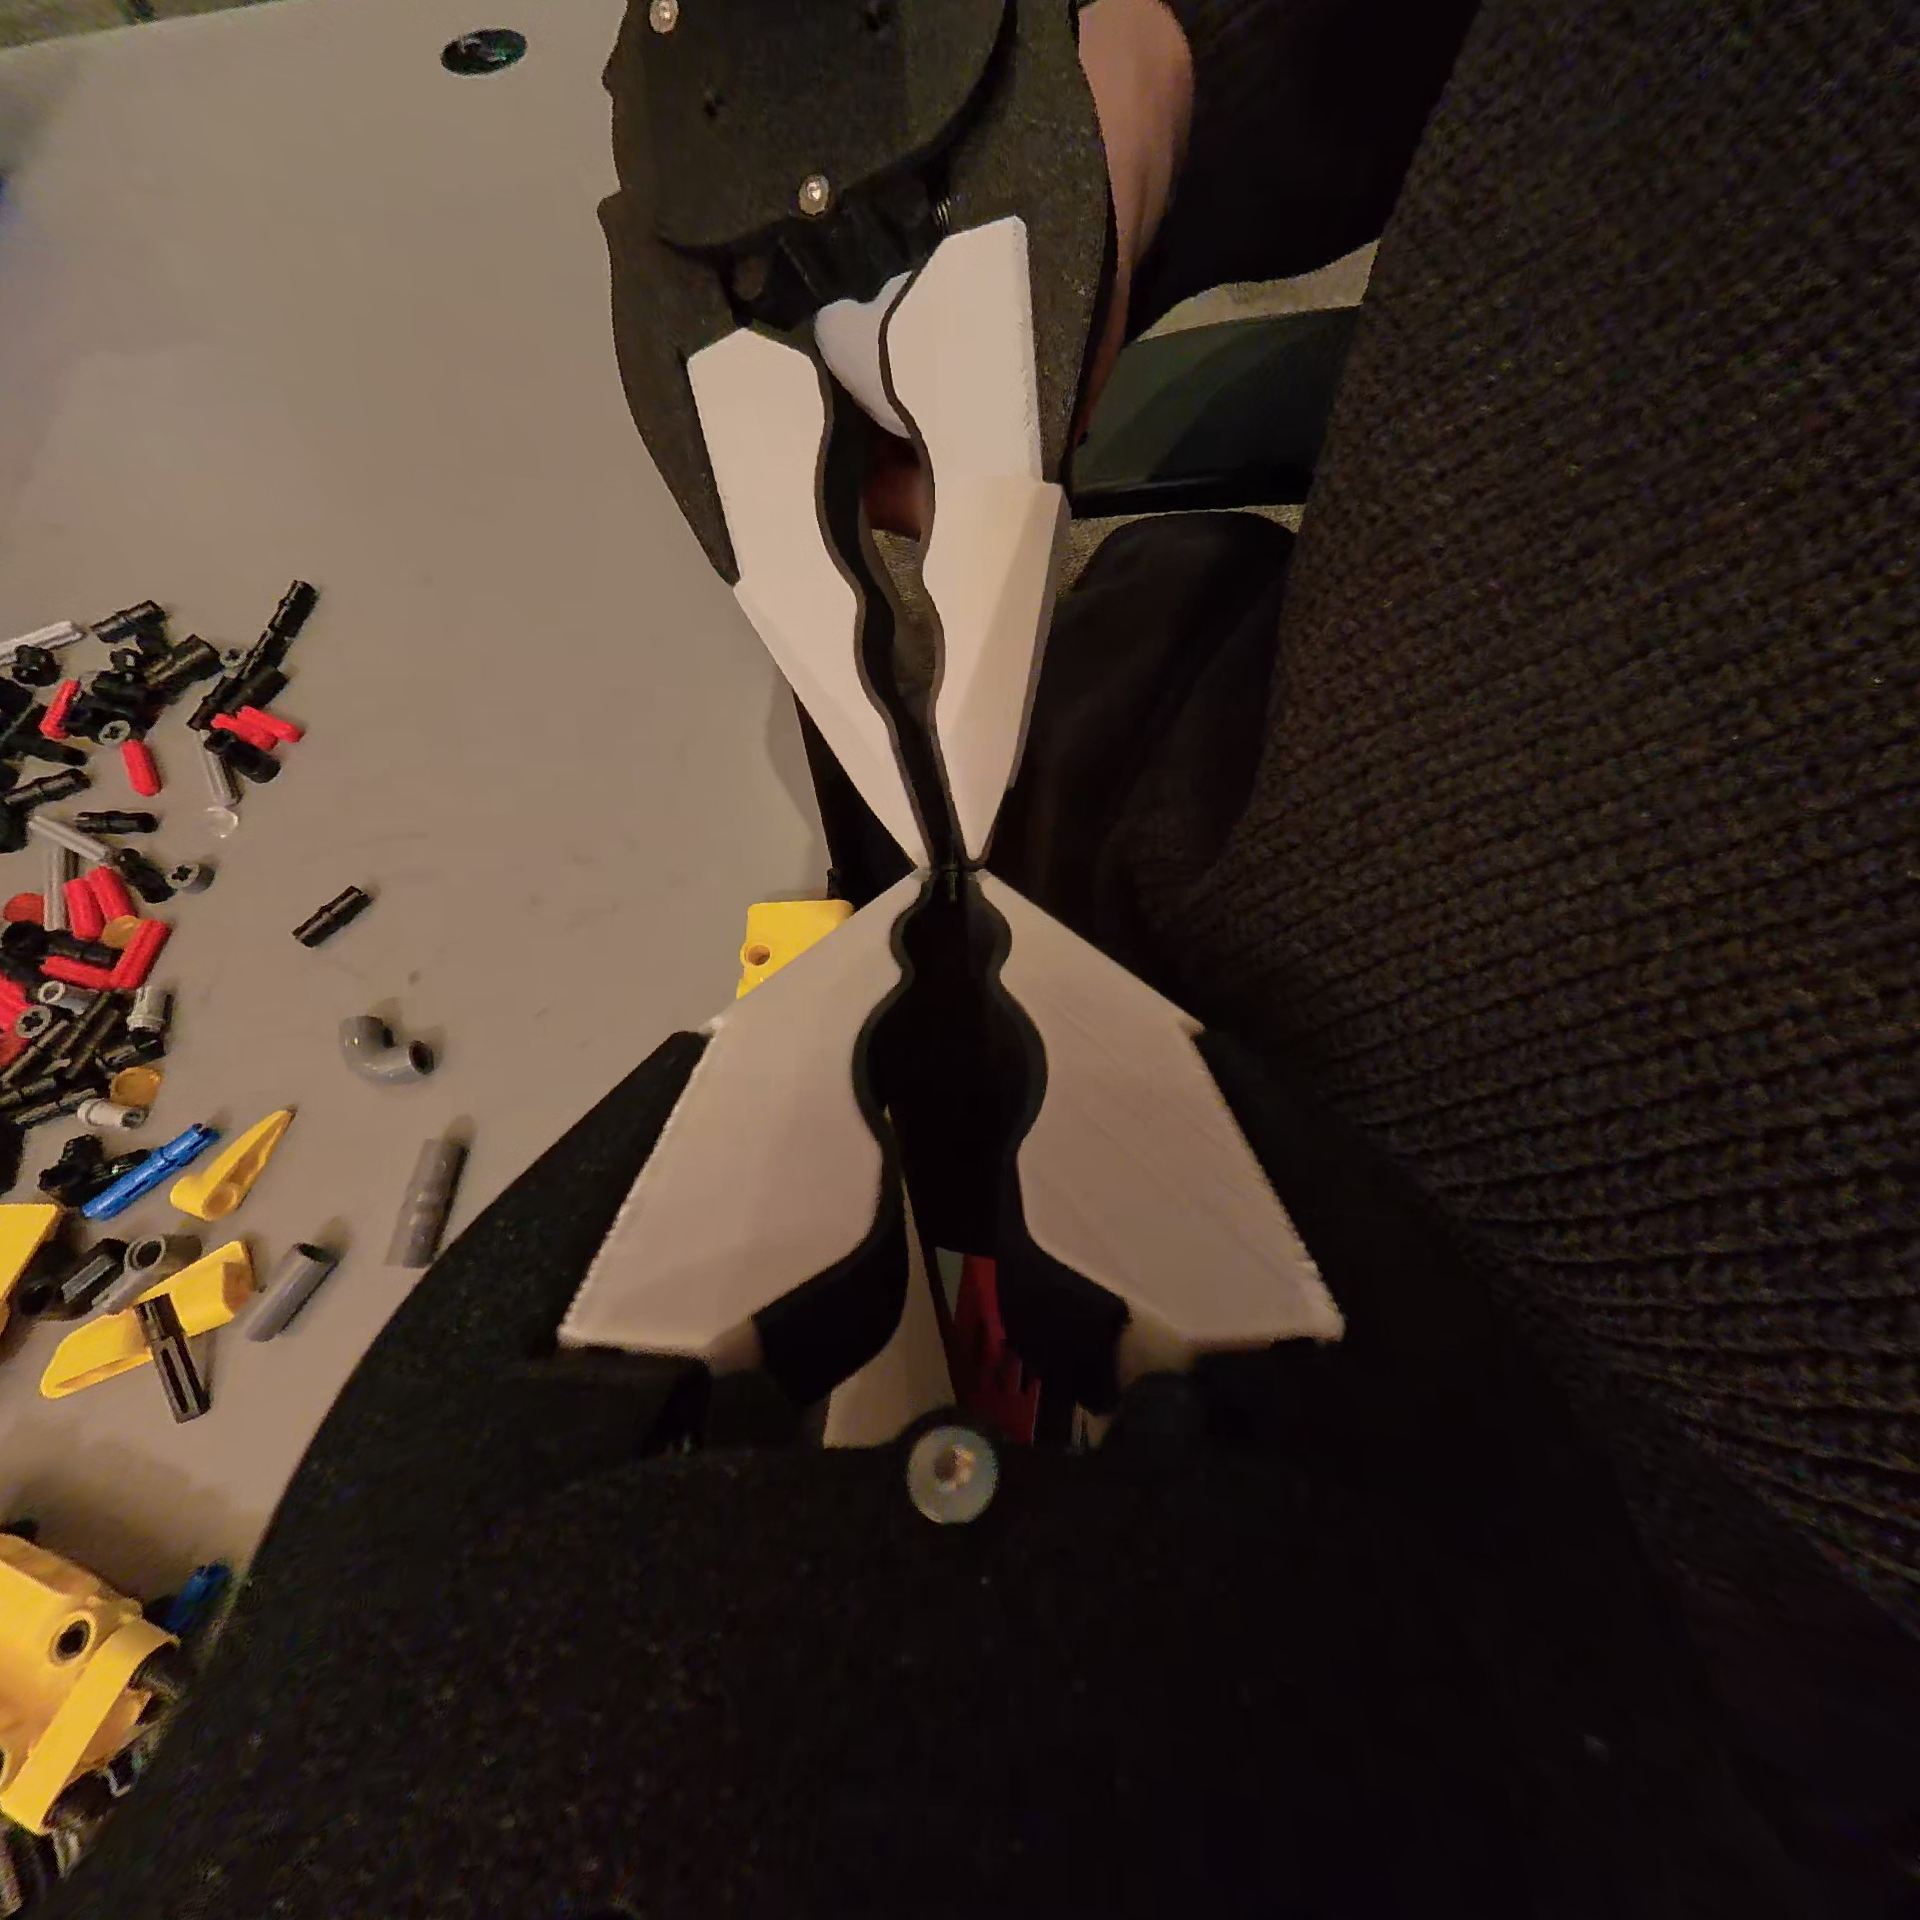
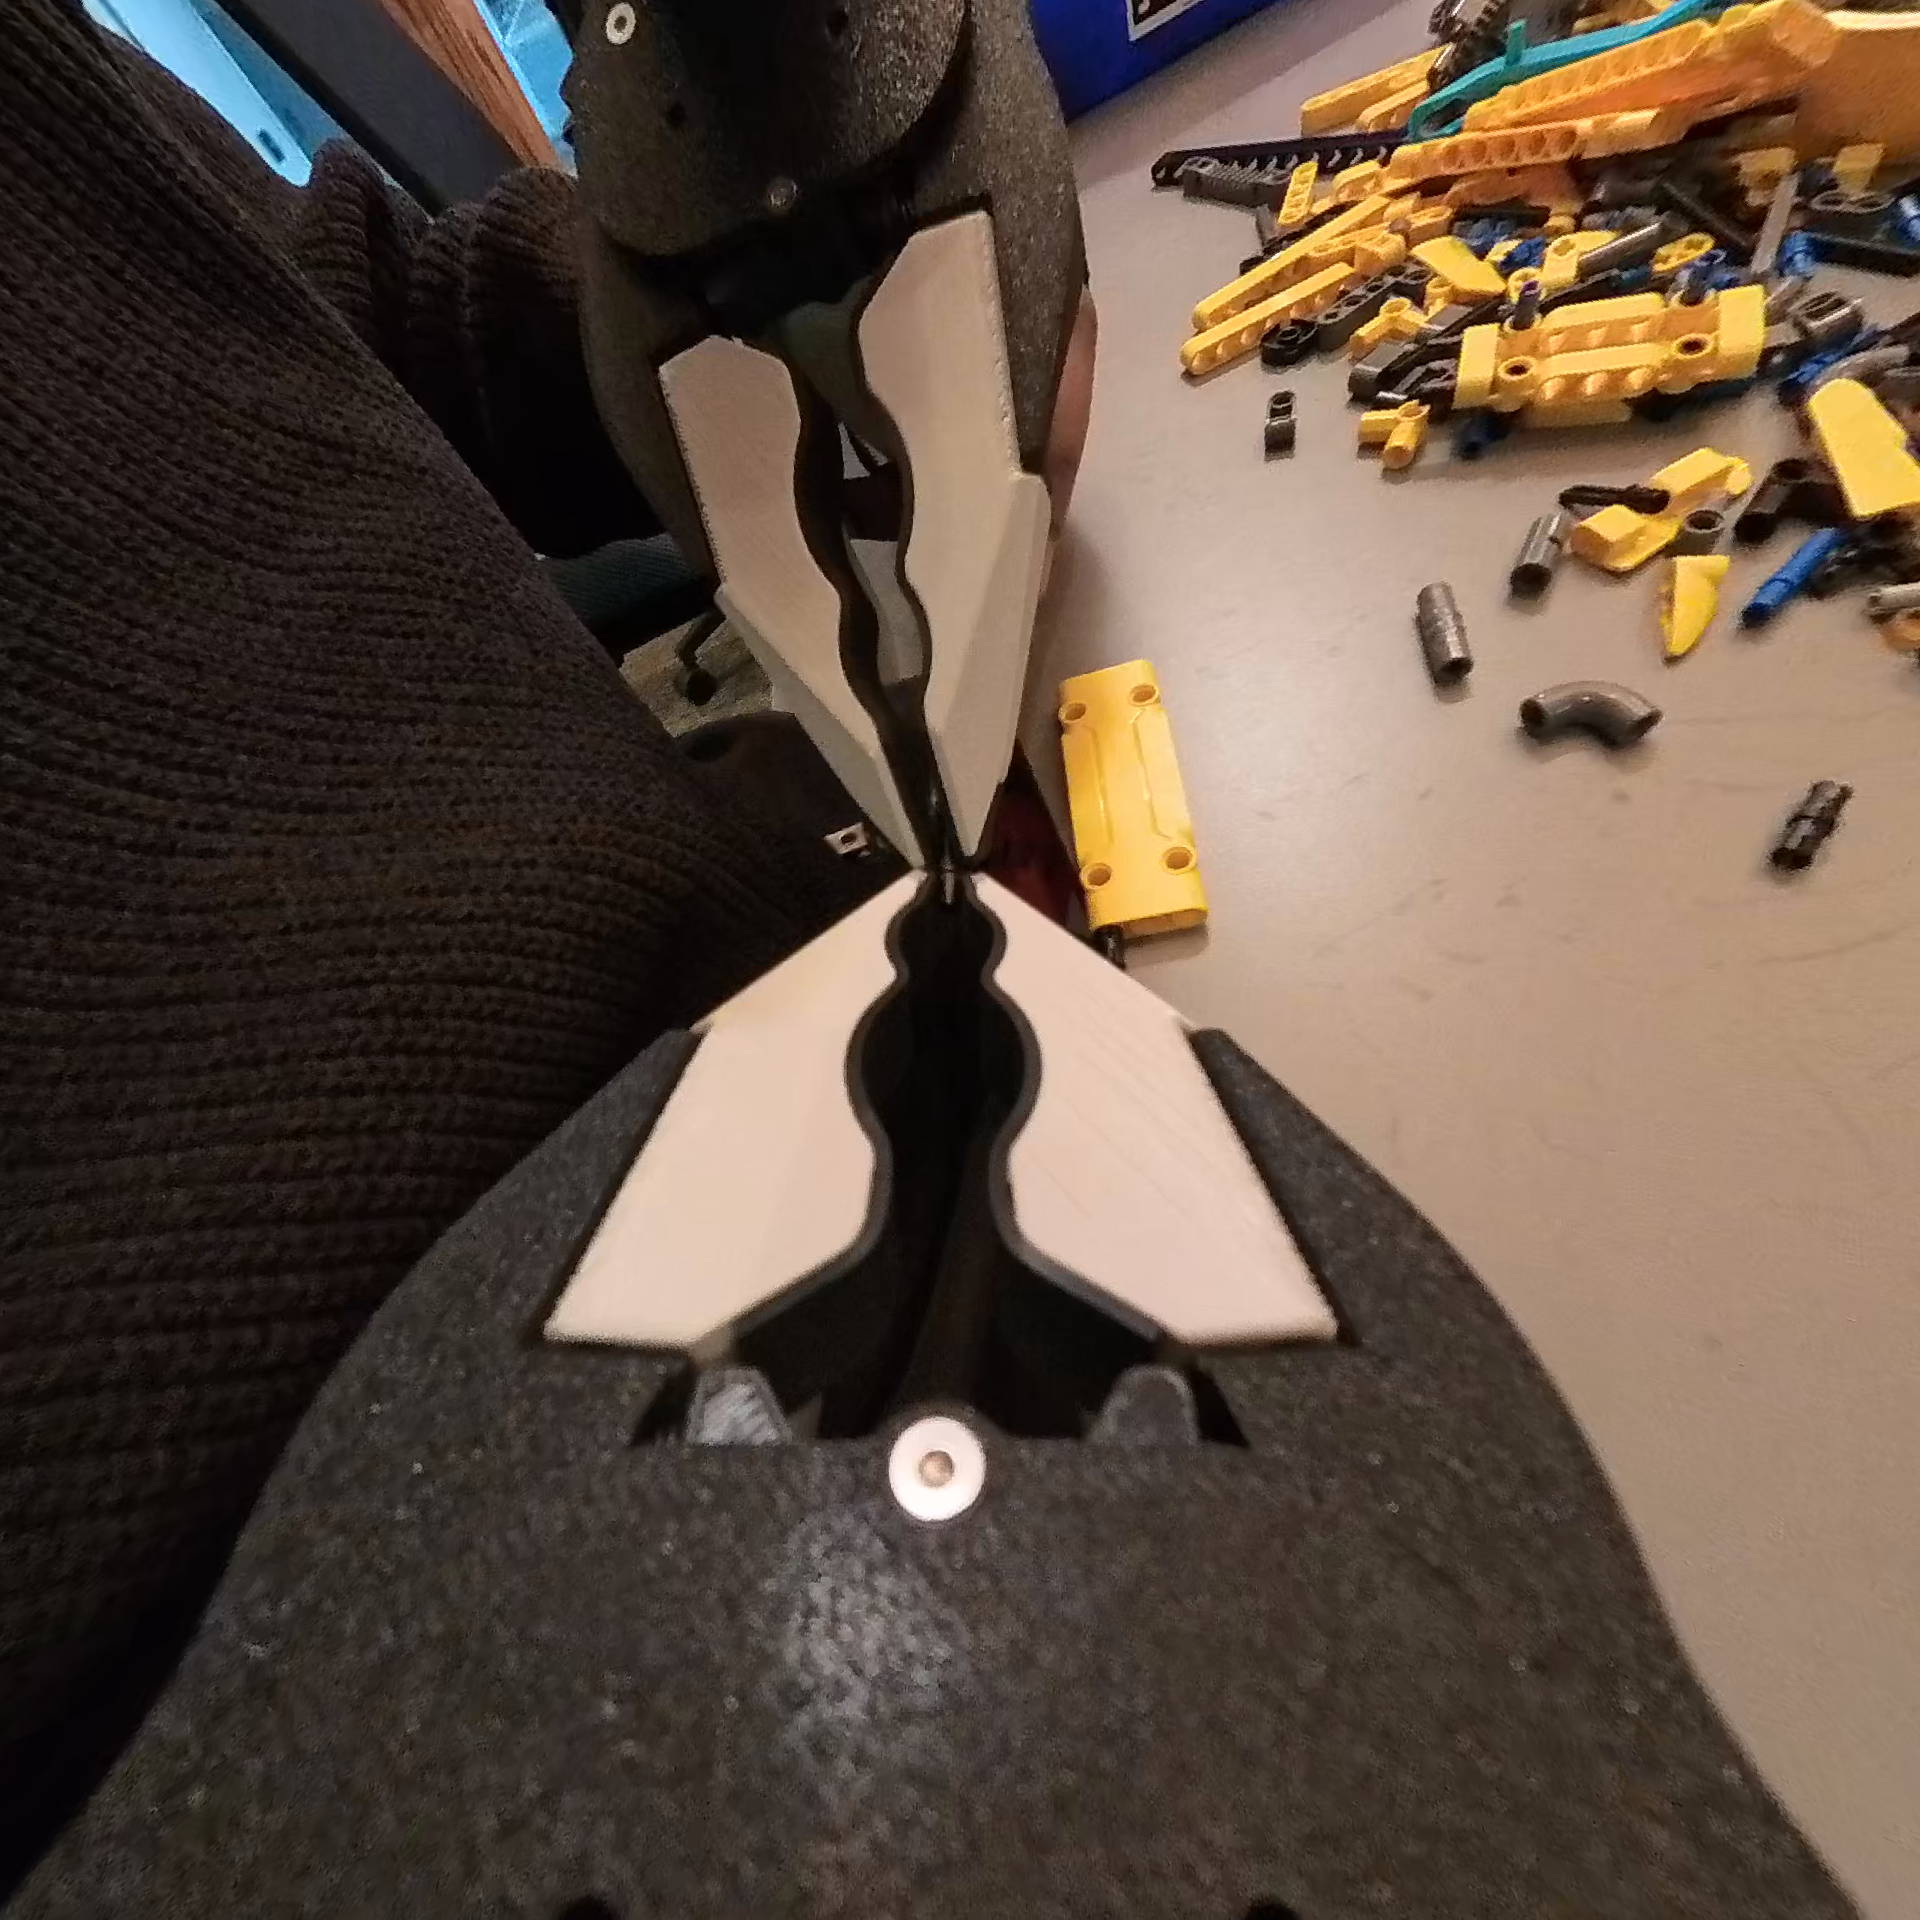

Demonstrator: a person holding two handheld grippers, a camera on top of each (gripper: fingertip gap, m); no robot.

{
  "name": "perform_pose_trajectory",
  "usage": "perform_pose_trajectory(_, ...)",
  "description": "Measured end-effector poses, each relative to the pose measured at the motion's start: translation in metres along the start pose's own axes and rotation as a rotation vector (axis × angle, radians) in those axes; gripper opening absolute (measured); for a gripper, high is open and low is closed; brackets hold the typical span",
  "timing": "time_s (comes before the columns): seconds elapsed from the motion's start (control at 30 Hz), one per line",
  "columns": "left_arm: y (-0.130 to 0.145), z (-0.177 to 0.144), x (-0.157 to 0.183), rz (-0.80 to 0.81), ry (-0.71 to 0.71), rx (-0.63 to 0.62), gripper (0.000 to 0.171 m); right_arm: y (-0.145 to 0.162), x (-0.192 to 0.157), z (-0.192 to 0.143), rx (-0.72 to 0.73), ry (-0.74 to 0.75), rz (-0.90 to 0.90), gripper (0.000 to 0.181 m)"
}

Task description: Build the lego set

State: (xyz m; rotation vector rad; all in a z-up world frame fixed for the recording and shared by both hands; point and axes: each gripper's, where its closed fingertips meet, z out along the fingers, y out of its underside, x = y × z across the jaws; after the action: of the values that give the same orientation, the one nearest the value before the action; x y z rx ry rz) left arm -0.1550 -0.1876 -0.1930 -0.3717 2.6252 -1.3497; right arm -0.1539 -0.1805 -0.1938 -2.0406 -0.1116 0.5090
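Observation:
My left gripper [image 1: 948, 902] and my right gripper [image 2: 943, 900] meet tip to tip above the near edge of a grey table [image 1: 468, 416]. Both have white fingers with black pads, and both are shut. A small black piece [image 1: 948, 879] sits where the tips meet and seems pinched from both sides; it also shows in the right wrist view [image 2: 943, 875]. Most of it is hidden. The right gripper [image 1: 940, 831] points toward me in the left wrist view, and the left gripper [image 2: 938, 831] does the same in the right wrist view. A yellow panel [image 2: 1132, 800] lies just beside the tips.
A person's dark knitted sleeve [image 1: 1558, 727] fills one side of each view. Loose black, red and grey pins [image 1: 94, 831], a grey elbow [image 2: 1584, 715], grey tubes and yellow wedges lie scattered. A large yellow beam assembly [image 2: 1558, 135] and a blue box [image 2: 1122, 42] stand farther back. Less than 4 cm separates the two grippers' tips. The grey elbow [image 2: 1584, 715] is about equally far from each gripper, around 12 cm. Seen from the left wrist view [image 1: 385, 1031] as well.

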Motion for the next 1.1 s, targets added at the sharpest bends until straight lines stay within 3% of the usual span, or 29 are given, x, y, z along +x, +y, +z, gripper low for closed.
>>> perform_pose_trajectory(0.23,-0.006,-0.004,-0.011,-0.063,-0.050,0.045,0.009,-0.006,0.007,-0.008,0.014,0.049,-0.029,0.004)
perform_pose_trajectory(0.3,-0.003,-0.005,-0.018,-0.126,-0.059,0.034,0.037,-0.006,0.017,-0.014,0.005,0.107,-0.032,0.004)
perform_pose_trajectory(0.43,0.009,0.000,-0.030,-0.181,-0.106,-0.032,0.060,0.006,0.039,-0.023,-0.081,0.234,-0.067,0.004)
perform_pose_trajectory(0.57,0.022,0.008,-0.034,-0.157,-0.140,-0.136,0.056,0.015,0.047,-0.020,-0.181,0.291,-0.143,0.004)
perform_pose_trajectory(0.67,0.025,0.011,-0.033,-0.119,-0.144,-0.162,0.025,0.015,0.045,-0.013,-0.204,0.279,-0.179,0.003)
perform_pose_trajectory(1.1,0.023,0.012,-0.014,-0.056,-0.037,-0.154,0.024,0.020,0.028,-0.006,-0.185,0.241,-0.202,0.003)
